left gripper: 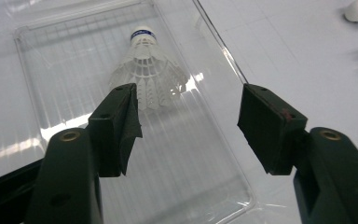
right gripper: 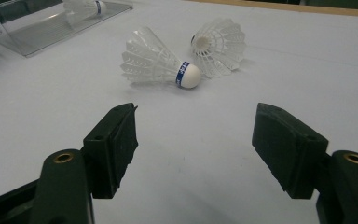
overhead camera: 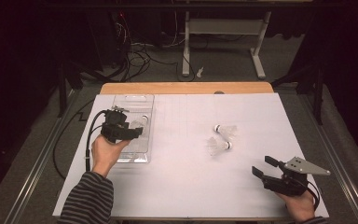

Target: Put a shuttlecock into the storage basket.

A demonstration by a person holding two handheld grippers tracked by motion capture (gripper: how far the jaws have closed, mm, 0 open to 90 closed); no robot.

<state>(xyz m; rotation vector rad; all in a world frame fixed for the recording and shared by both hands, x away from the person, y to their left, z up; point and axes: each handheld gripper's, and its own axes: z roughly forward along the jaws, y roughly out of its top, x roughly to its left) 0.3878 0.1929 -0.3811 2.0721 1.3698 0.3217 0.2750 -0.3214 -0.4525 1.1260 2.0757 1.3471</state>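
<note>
White-covered worktop: one shuttlecock [left gripper: 147, 74] is laid in the clear tray [overhead camera: 121, 100] near its left edge; two shuttlecocks [overhead camera: 223, 138] remain mid-table. Left gripper [left gripper: 189, 123] and right gripper [right gripper: 196, 144] are spread, empty.

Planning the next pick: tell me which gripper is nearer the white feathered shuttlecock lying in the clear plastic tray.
Left. The left gripper hovers open just above the shuttlecock in the tray; the right gripper sits across the table by the near right corner.

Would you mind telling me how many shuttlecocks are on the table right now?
3. One shuttlecock in the tray lies in the clear tray; two lie together mid-table, the far shuttlecock and the near shuttlecock.
</note>
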